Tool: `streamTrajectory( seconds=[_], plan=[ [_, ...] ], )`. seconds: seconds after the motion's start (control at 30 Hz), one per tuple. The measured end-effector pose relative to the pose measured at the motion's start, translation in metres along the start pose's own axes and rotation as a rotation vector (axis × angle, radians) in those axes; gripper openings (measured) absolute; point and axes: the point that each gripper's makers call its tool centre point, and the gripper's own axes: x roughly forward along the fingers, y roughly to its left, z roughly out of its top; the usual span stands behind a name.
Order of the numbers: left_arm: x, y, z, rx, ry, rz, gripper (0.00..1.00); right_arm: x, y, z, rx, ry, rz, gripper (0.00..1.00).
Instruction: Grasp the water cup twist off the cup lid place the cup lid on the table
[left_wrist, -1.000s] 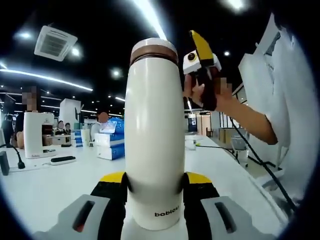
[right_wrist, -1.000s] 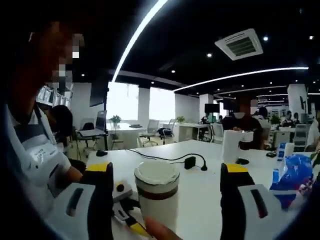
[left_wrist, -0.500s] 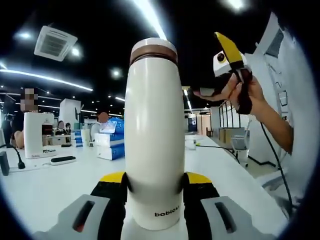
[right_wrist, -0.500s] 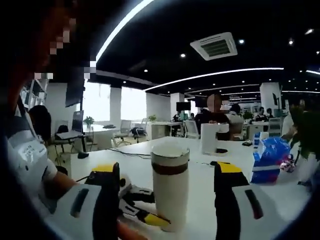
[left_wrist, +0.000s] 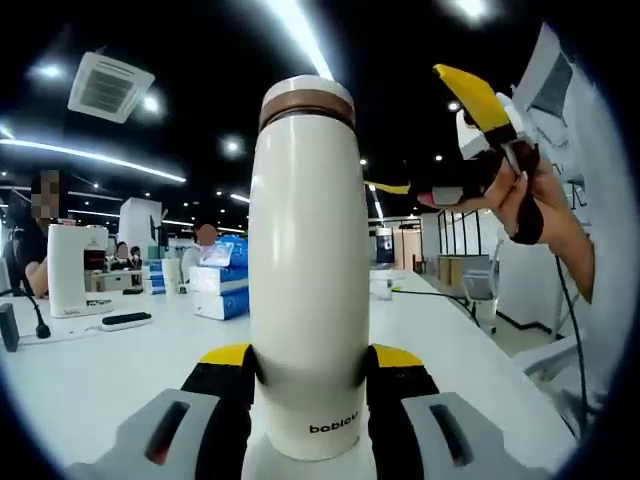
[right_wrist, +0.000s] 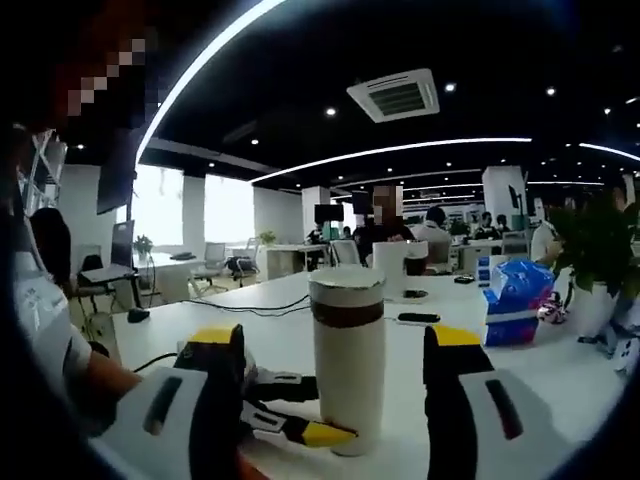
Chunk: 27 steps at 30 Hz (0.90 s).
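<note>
A tall white water cup (left_wrist: 306, 290) with a brown band and a white lid (left_wrist: 307, 92) stands upright on the white table (left_wrist: 90, 375). My left gripper (left_wrist: 310, 358) is shut on its lower body, one yellow-and-black jaw on each side. My right gripper (left_wrist: 430, 135), held in a hand, hovers open to the upper right of the lid, apart from it. In the right gripper view the cup (right_wrist: 347, 370) stands ahead between the wide-open jaws of my right gripper (right_wrist: 335, 342), untouched, its lid (right_wrist: 346, 281) on top. The left gripper (right_wrist: 285, 425) clamps the cup's base.
Blue tissue packs (right_wrist: 512, 300) and a potted plant (right_wrist: 600, 250) sit to the right. A white appliance (left_wrist: 68, 268), a microphone stand (left_wrist: 30, 315) and a black cable (right_wrist: 290, 305) lie on the table. A person's white-sleeved arm (left_wrist: 575, 240) is close. Seated people are in the background.
My right gripper has drawn back from the cup, up and to the right in the left gripper view, so the right gripper view now takes in the whole cup. The left gripper and cup stay still.
</note>
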Motion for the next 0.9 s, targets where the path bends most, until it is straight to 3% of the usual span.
streamTrajectory(
  seconds=[0.33, 0.6, 0.9],
  plan=[
    [0.000, 0.000, 0.000, 0.002, 0.000, 0.001, 0.45, 0.038, -0.003, 0.023, -0.009, -0.078, -0.033, 0.66],
    [-0.001, 0.000, 0.000, 0.001, 0.000, 0.000, 0.45, 0.046, -0.010, 0.026, 0.036, -0.103, -0.085, 0.61],
    [0.000, -0.001, 0.000, 0.002, 0.000, 0.000, 0.45, 0.053, -0.018, 0.024, 0.075, -0.090, -0.122, 0.47]
  ],
)
